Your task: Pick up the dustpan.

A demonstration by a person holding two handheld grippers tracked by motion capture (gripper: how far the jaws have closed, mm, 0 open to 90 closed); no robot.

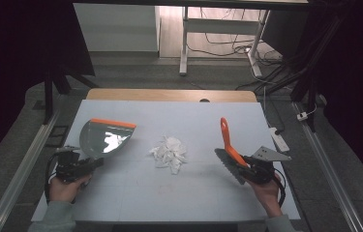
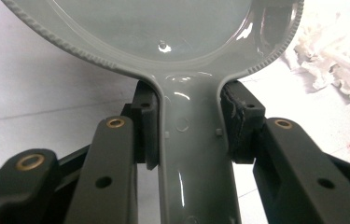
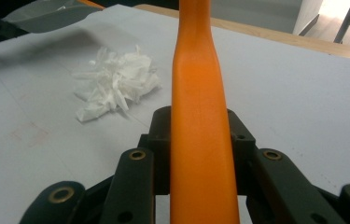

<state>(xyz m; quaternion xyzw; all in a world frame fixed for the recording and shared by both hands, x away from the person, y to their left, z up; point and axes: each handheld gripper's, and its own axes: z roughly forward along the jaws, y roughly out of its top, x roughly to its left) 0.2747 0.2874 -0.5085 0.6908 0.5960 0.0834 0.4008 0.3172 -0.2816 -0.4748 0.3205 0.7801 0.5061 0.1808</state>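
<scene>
Paper scraps [image 1: 169, 153] at frame centre lie between left gripper [image 1: 84, 166] clamping dustpan [image 1: 105, 137] and right gripper [image 1: 251, 170] clamping brush [image 1: 229, 145].

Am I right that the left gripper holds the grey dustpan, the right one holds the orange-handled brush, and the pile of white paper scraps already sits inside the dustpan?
Not quite. The left gripper does hold the grey dustpan and the right gripper the orange-handled brush, but the paper scraps lie on the table between the two, outside the dustpan. The high view shows this.
</scene>
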